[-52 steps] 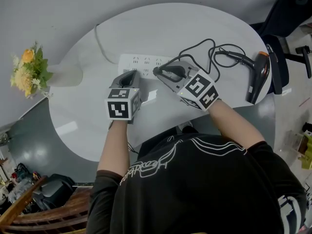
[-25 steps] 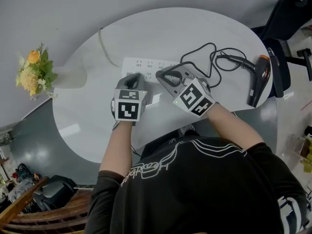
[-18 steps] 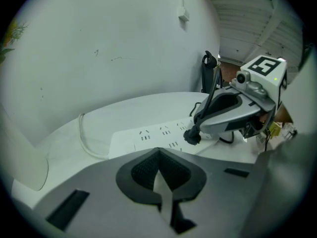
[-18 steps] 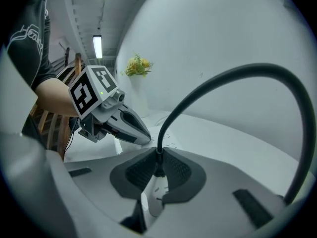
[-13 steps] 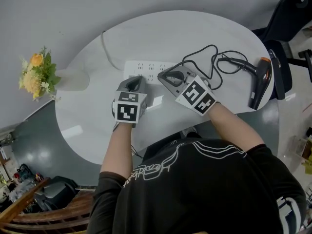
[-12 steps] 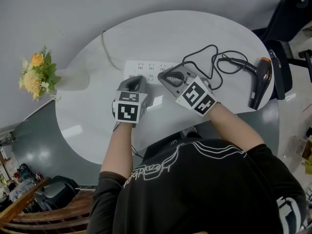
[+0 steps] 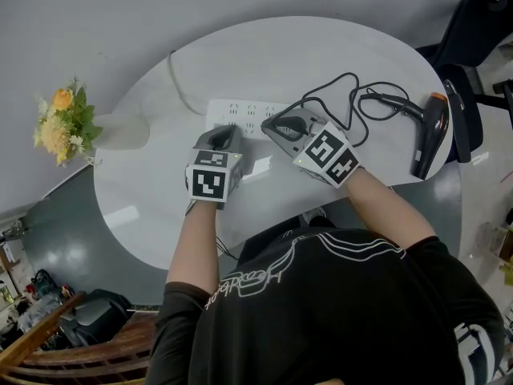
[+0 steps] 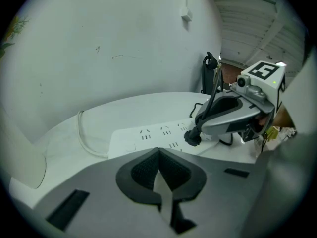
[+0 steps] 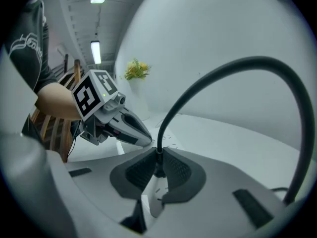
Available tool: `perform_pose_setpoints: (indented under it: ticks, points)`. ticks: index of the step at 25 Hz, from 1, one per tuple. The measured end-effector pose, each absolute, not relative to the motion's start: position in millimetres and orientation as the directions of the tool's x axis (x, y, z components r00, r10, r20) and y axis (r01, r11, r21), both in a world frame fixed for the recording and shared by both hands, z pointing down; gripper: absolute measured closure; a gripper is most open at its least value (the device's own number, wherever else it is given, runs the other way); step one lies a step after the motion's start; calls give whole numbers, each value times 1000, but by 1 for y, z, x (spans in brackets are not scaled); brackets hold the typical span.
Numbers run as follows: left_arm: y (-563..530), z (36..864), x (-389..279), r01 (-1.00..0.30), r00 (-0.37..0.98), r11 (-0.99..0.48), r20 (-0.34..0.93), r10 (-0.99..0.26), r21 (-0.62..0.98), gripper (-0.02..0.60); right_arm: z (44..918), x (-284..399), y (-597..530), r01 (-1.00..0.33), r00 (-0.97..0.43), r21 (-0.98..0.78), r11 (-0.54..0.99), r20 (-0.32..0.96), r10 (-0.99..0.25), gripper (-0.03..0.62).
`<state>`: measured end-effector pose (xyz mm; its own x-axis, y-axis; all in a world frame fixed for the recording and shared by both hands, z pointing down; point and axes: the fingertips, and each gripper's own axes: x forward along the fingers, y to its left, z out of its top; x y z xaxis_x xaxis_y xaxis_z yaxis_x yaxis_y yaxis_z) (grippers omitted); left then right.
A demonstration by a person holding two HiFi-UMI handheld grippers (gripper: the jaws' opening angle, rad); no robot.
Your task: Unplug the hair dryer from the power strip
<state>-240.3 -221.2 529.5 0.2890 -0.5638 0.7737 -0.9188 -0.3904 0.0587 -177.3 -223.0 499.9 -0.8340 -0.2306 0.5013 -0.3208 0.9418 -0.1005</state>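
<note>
1. Table (image 7: 160, 215): white, smooth, oval top. It carries every item below except the chair.
2. Chair (image 7: 473, 22): black, standing off the table's far right edge.
3. Vase (image 7: 120, 131): white and rounded, at the table's left edge. It contains yellow and orange flowers (image 7: 62, 123) with green leaves.
4. Power strip (image 7: 240, 111): flat white bar lying left to right at the table's centre, with two rows of sockets.
5. Hair dryer (image 7: 427, 135): black with an orange band, lying at the table's right edge, well apart from the strip. Its black cord (image 9: 257, 59) runs in loose loops back to the strip.
6. Left gripper (image 7: 227, 132): held on a bare forearm and pointing away from the person. Its ribbed black pads are pressed together with nothing between them, and its tips sit over the strip's near edge.
7. Right gripper (image 7: 268, 125): angled in from the right, just beside the left one. Its jaws are clamped on the plug (image 8: 192, 138).
8. Plug: black and round, at the strip's right part, with the cord arching up out of it. No view shows whether its pins are seated.
</note>
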Motion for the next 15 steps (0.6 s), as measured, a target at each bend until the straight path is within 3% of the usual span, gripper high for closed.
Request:
perform_pose_setpoints:
  ticks: [4, 11, 15]
  points:
    - [-221, 530, -239, -912, 289, -407, 786, -547, 53, 580, 499, -177, -225, -339, -838, -126, 932, 491, -238, 568]
    - [-221, 530, -240, -927, 278, -369, 780, -561, 65, 580, 497, -180, -215, -269, -811, 70, 960, 522, -266, 568]
    - [-221, 530, -240, -927, 281, -370, 777, -563, 67, 580, 498, -180, -214, -273, -810, 79, 959, 519, -273, 568]
